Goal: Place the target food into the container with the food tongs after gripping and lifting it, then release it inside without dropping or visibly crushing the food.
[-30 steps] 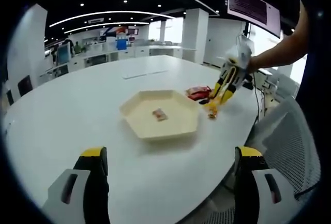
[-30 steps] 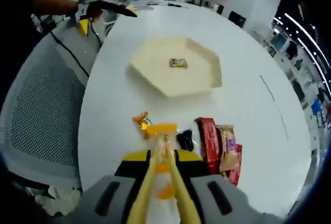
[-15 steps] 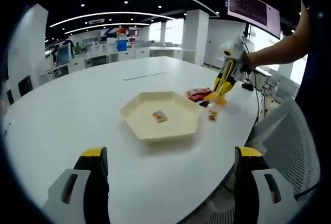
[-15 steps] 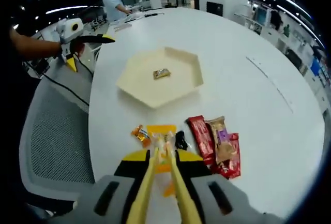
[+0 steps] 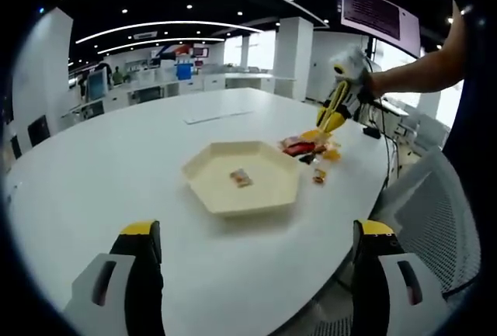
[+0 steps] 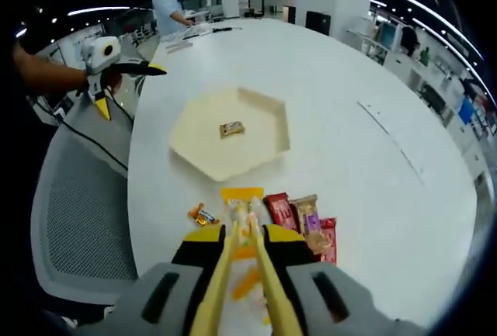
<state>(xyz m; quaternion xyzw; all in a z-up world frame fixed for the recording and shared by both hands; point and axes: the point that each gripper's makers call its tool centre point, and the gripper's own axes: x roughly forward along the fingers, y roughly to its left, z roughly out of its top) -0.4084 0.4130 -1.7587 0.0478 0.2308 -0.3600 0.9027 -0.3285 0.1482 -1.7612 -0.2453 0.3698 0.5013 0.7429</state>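
A cream hexagonal tray point(image 5: 210, 188) sits mid-table with one small wrapped snack point(image 5: 240, 178) inside. My left gripper point(image 5: 256, 262) stands open and empty near the table's edge, short of the tray. My right gripper point(image 6: 242, 237) is shut on yellow food tongs point(image 6: 241, 274), whose tips pinch a yellow packet point(image 6: 242, 200) held above the table, short of the tray point(image 6: 194, 146). In the left gripper view the right gripper point(image 5: 335, 115) hangs over the snack pile with that yellow packet point(image 5: 311, 135) at the tong tips.
Red and brown snack packs point(image 6: 303, 218) and an orange candy point(image 6: 200, 214) lie on the white table point(image 5: 116, 165) near the tray. A grey mesh chair point(image 5: 435, 212) stands at the table's edge. A person point(image 6: 167, 6) stands at the far end of the room.
My right gripper has risen with the tongs and the yellow packet, lifting it off the table above the snack pile. The left gripper has not moved.
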